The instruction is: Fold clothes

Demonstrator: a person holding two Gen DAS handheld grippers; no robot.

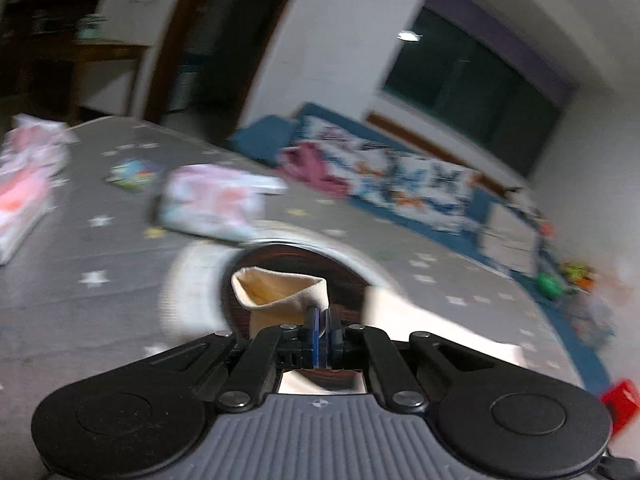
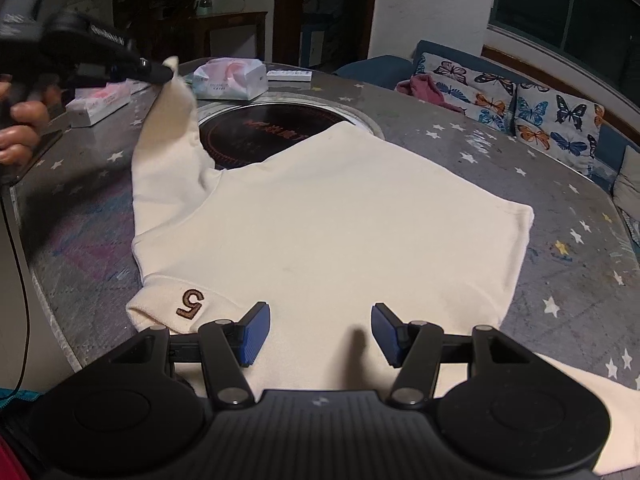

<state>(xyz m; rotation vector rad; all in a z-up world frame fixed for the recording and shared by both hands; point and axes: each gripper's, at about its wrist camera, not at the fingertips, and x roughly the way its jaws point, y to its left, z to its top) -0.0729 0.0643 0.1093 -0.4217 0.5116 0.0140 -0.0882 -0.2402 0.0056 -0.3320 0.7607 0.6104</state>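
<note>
Cream sweatshirt lies spread on the round grey star-patterned worktop, its body flat and partly covering a dark round inset plate at the worktop's middle. One sleeve is lifted off the surface: the left claw, jaws shut, pinches its cuff. In the left wrist view the same claw shows closed on the open cuff, but that view is heavily blurred and the sweatshirt below reads only as a pale smear. A brown figure 5 is sewn on the near hem. The sweatshirt's near right part is cut off by the picture edge and by the right claw's body.

The right claw hangs over the near hem with its two blue pads standing apart and nothing between them; whether they touch the cloth cannot be told.

A hand holding the left claw's grip is cut off at the left edge. On the far worktop sit two tissue packs, one largely hidden behind the left claw, and one flat white box. Three butterfly cushions rest on the sofa beyond, with a pink garment bunched beside them.
</note>
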